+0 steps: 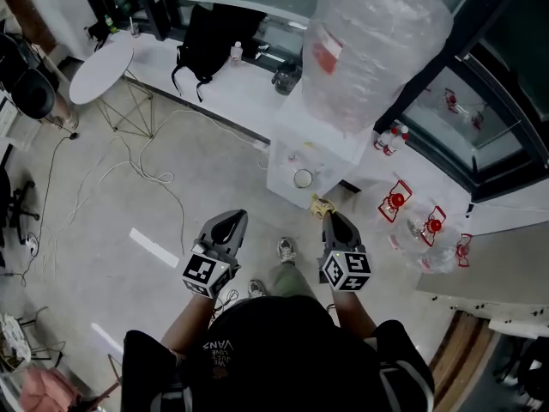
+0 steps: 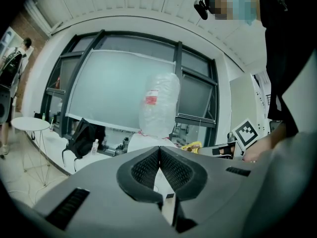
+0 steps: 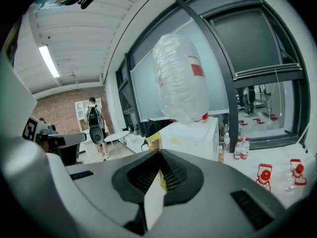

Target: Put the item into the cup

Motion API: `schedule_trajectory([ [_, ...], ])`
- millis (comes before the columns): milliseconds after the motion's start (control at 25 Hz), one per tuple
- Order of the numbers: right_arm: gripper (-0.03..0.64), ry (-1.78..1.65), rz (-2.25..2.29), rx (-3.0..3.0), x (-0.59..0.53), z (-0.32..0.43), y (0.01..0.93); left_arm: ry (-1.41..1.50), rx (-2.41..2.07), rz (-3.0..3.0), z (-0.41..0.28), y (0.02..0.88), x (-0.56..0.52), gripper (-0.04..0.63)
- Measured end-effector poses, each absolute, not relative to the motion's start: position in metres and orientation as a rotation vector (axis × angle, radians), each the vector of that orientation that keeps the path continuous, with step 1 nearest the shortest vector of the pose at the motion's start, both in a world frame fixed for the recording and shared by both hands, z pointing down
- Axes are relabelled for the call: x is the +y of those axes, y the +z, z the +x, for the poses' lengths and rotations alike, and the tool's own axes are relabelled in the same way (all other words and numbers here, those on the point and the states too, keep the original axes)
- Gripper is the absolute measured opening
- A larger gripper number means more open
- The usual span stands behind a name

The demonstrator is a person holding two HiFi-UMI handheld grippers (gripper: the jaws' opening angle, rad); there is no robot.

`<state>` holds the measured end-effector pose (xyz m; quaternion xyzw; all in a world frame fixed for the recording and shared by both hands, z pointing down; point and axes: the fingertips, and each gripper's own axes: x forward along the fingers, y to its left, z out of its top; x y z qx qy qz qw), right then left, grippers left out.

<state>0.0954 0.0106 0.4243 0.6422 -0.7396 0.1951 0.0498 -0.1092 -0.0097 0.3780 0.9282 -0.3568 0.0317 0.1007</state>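
The cup [image 1: 303,178] stands in the nook of a white water dispenser [image 1: 319,148], seen from above in the head view. My right gripper [image 1: 329,216] is a little below and to the right of it, shut on a yellow and white packet [image 1: 321,204]. In the right gripper view the packet [image 3: 152,200] runs between the closed pads of the right gripper [image 3: 159,152], with its yellow end poking out ahead. My left gripper [image 1: 233,220] hangs to the left of the dispenser. The left gripper [image 2: 159,150] has its jaws shut with nothing between them.
A large clear water bottle [image 1: 377,41] tops the dispenser. Red-capped bottles [image 1: 412,213] lie on the floor to its right. Cables [image 1: 129,170] trail across the floor at left, near a round white table [image 1: 101,67] and a black backpack [image 1: 210,33]. My shoes [image 1: 287,250] are below the dispenser.
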Motion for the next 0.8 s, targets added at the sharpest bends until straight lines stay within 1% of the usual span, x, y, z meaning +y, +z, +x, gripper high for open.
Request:
schedule_trajectory([
  [600, 0.044, 0.604, 1.813, -2.211, -0.082, 0.117, 0.508, 0.119, -1.048, 2.668, -0.068, 0.427, -0.084, 0.018],
  [800, 0.044, 0.586, 1.790, -2.194, -0.106, 0.116, 0.536, 0.122, -1.060, 2.672, -0.064, 0.437, -0.107, 0.018],
])
